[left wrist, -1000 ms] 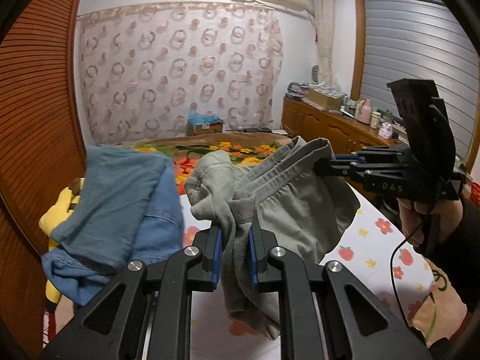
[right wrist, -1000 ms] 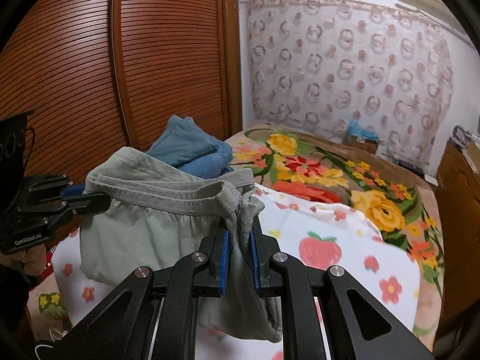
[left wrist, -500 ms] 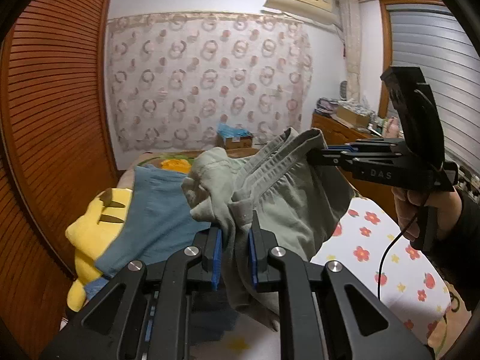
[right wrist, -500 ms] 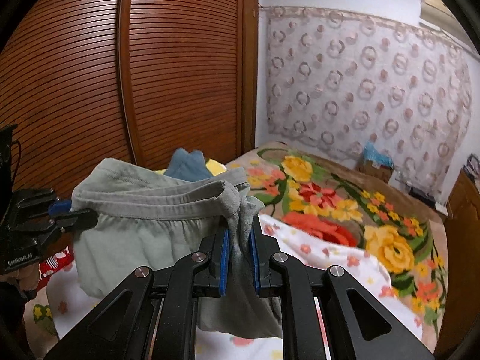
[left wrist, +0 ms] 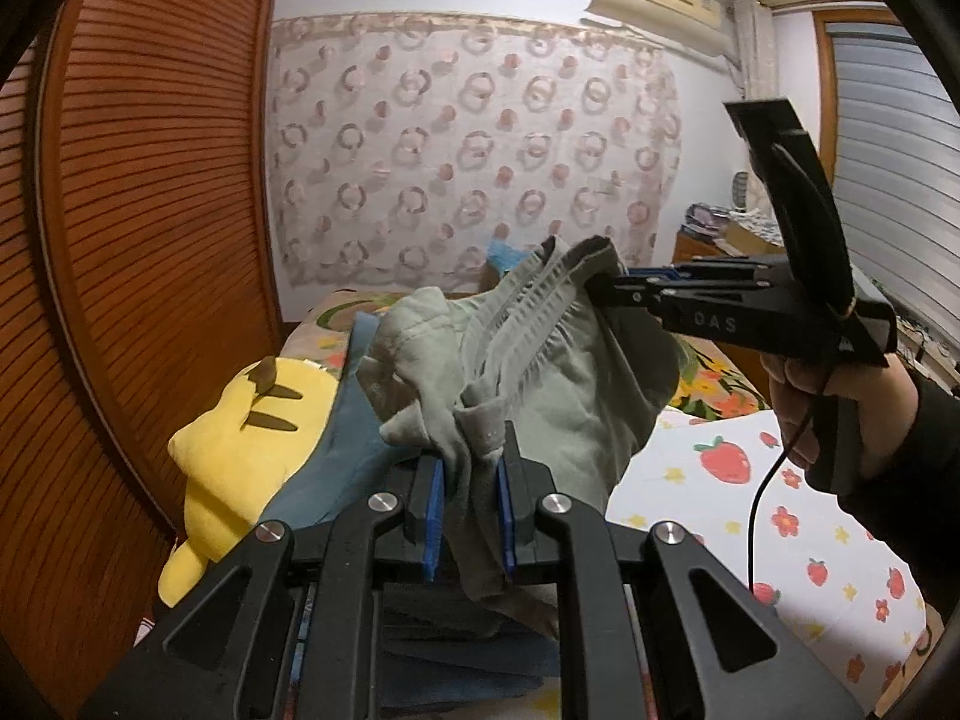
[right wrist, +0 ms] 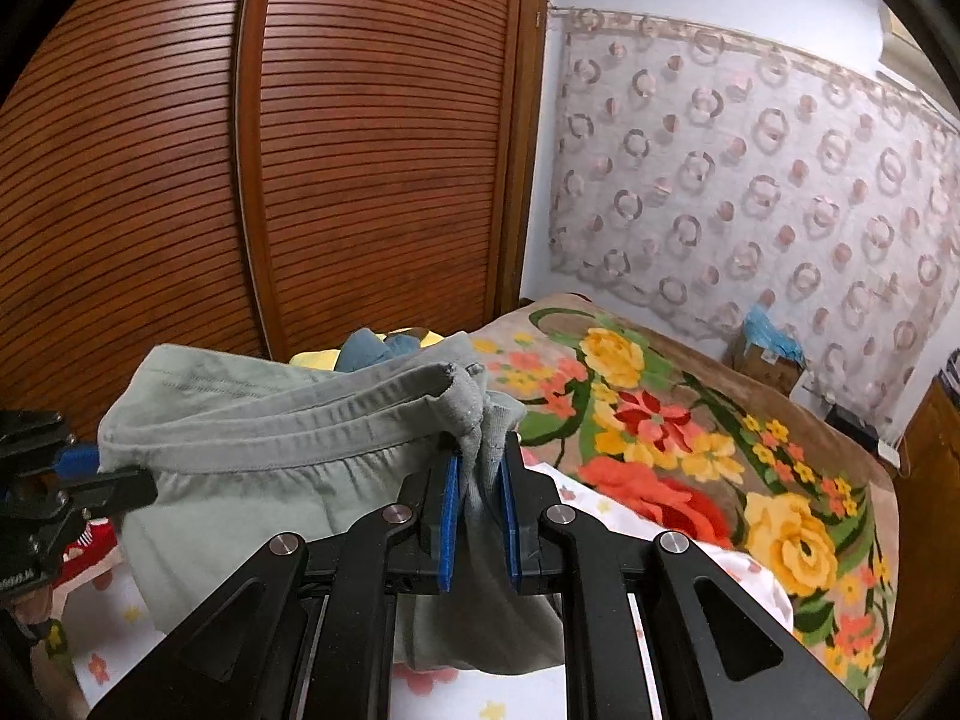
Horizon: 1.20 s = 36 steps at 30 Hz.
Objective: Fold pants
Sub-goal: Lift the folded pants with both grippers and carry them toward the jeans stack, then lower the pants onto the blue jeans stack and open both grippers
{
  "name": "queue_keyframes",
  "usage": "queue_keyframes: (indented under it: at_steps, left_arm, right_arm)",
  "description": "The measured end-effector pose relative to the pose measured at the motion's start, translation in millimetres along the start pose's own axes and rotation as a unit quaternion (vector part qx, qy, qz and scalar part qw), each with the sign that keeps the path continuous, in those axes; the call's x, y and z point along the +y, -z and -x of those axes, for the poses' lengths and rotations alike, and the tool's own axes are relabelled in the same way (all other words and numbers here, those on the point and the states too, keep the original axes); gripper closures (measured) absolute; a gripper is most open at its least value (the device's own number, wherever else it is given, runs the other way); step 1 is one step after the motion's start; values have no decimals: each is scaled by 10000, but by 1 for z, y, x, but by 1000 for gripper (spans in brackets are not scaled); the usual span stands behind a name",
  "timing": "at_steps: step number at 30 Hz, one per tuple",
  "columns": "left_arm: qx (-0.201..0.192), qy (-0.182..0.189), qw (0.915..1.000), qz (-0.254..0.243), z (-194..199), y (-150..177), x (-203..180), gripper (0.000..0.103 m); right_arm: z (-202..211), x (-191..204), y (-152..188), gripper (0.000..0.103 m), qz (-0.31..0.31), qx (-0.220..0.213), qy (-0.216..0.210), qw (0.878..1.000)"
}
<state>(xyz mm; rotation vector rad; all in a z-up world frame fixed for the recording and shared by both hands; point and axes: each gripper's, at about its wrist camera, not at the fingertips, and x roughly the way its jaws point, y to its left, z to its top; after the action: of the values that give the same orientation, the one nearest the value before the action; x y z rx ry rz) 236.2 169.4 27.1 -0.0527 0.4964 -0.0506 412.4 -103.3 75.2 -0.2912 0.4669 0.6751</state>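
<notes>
Grey-green pants point(left wrist: 558, 396) hang in the air between both grippers, folded, with the elastic waistband stretched across the top. My left gripper point(left wrist: 471, 474) is shut on one end of the bunched fabric. My right gripper point(right wrist: 480, 480) is shut on the other end of the pants point(right wrist: 264, 450). Each gripper shows in the other's view: the right gripper point(left wrist: 606, 291) at the right, the left gripper point(right wrist: 129, 483) at the left edge. The pants' lower part hangs below the jaws above the bed.
A yellow plush toy point(left wrist: 240, 450) and folded blue jeans point(left wrist: 336, 456) lie at the bed's left side by the wooden slatted wardrobe point(right wrist: 270, 150). A white strawberry-print sheet point(left wrist: 780, 516) and a floral blanket point(right wrist: 690, 438) cover the bed. A wooden dresser point(left wrist: 720, 246) stands at the right.
Both grippers have swung left toward the wardrobe side with the pants held between them. The plush toy and jeans stack have come closer beneath the left gripper.
</notes>
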Motion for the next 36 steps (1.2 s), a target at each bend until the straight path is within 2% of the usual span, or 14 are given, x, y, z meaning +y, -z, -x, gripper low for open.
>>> queue_keyframes:
  at_steps: [8, 18, 28, 31, 33, 35, 36]
  left_arm:
    - [85, -148, 9997, 200, -11, 6, 19, 87]
    - [108, -277, 9984, 488, -12, 19, 37, 87]
    - [292, -416, 9963, 689, -21, 35, 44, 87]
    - [308, -421, 9962, 703, -17, 34, 45, 81]
    - [267, -475, 9962, 682, -11, 31, 45, 71]
    - [176, -561, 9961, 660, -7, 25, 45, 55]
    - [97, -547, 9963, 656, -4, 22, 45, 51]
  right_arm:
    - [-41, 15, -20, 91, 259, -40, -87, 9996]
    - [-82, 35, -24, 91, 554, -212, -289, 9978]
    - [-116, 42, -14, 90, 637, 36, -226, 9977]
    - [-114, 39, -18, 80, 512, 41, -248, 9984]
    - [-102, 37, -23, 75, 459, -104, -224, 9986]
    - [-89, 32, -26, 72, 370, -215, -226, 9988]
    - [-83, 30, -25, 72, 336, -259, -230, 9988]
